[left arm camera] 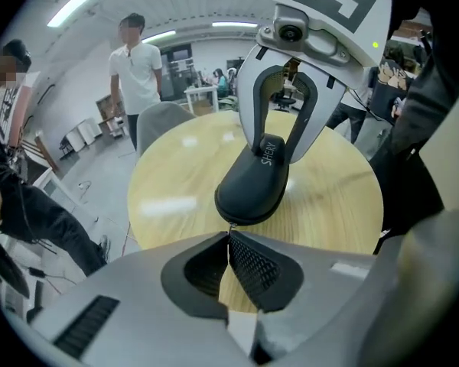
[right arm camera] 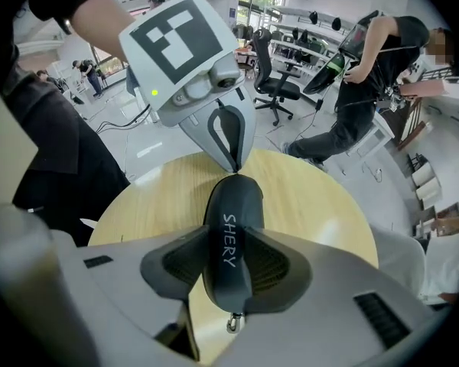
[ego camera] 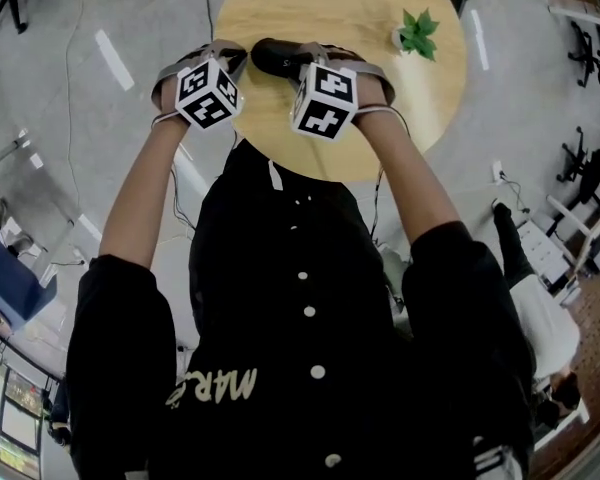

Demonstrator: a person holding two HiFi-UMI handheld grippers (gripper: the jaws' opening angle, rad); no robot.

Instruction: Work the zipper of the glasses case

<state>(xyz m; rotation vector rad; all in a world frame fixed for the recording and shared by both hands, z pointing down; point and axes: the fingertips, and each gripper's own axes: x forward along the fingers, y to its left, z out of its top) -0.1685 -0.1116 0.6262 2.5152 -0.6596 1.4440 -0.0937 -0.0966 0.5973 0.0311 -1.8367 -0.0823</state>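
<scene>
- Nearest to us, a person's black jacket (ego camera: 300, 348) with white buttons fills the head view. Both bare forearms reach out toward the glasses case (right arm camera: 231, 220).
- At the case's middle, the right gripper (right arm camera: 228, 270) clamps the black shell from both sides. Its dark ribbed pads press in beside the white lettering "SHERY".
- At the end of the case nearest that gripper's camera, a small metal ring (right arm camera: 232, 324) shows just past the pads.
- At the opposite end of the case, the left gripper (left arm camera: 229, 239) is pinched tight. Its jaw tips meet on the thin metal zipper pull (left arm camera: 230, 227) sticking out of the case's rounded tip.
- Under the case lies a round wooden table (left arm camera: 176, 182). The case sits over the edge nearest the person, and we cannot tell whether it touches the wood.
- Past the case, toward the table's far right rim in the head view, stands a small green plant (ego camera: 418, 32), well apart from both grippers.
- Well beyond the case, on the grey floor, a person in a white shirt (left arm camera: 138, 67) stands in the left gripper view. In the right gripper view a person in black (right arm camera: 390, 40) leans over near a black office chair (right arm camera: 274, 75).
</scene>
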